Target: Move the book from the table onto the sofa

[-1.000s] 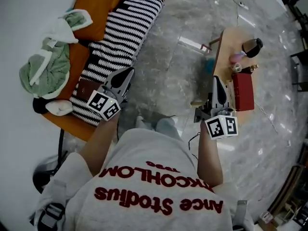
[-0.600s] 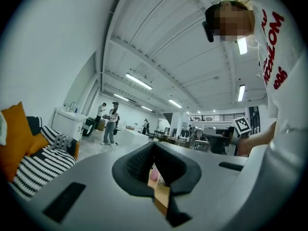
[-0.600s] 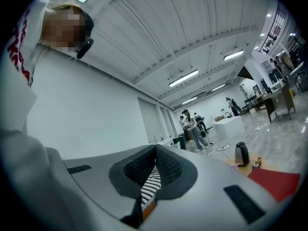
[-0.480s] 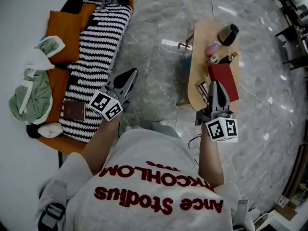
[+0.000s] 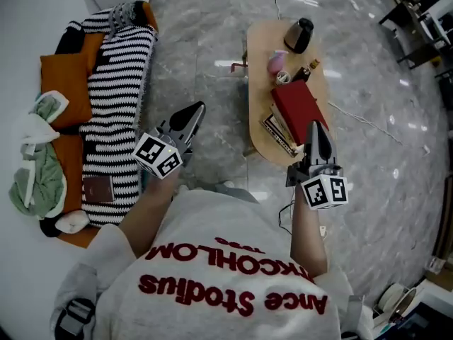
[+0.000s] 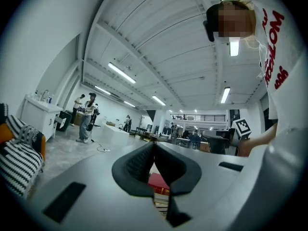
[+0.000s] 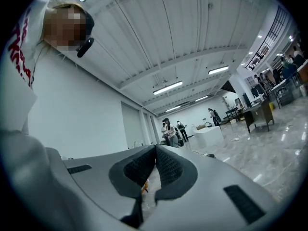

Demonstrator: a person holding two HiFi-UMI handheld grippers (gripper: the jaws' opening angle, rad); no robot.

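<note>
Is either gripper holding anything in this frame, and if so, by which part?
Nothing is held. The left gripper and the right gripper each have jaws shut together with nothing between them; the red book lies on a stack on the table.

Floor (image 5: 205,48), upper middle of the head view: grey veined stone look, polished, glossy with lamp glare. Table (image 5: 256,41): pale wood, smooth, low sheen. Red book (image 5: 297,106) on it: matt cover. Stack (image 5: 277,129) beneath: paper page edges. Blanket (image 5: 117,98), left: black-and-white chunky knit, rough. Cushion (image 5: 60,76): orange cloth, matt. Towel (image 5: 32,183), lower left: green, fleecy. Left gripper (image 6: 154,146): smooth matt grey plastic shell. Pads (image 6: 137,165): black, ribbed, rubbery. Shirt (image 5: 212,253): soft grey cloth.
</note>
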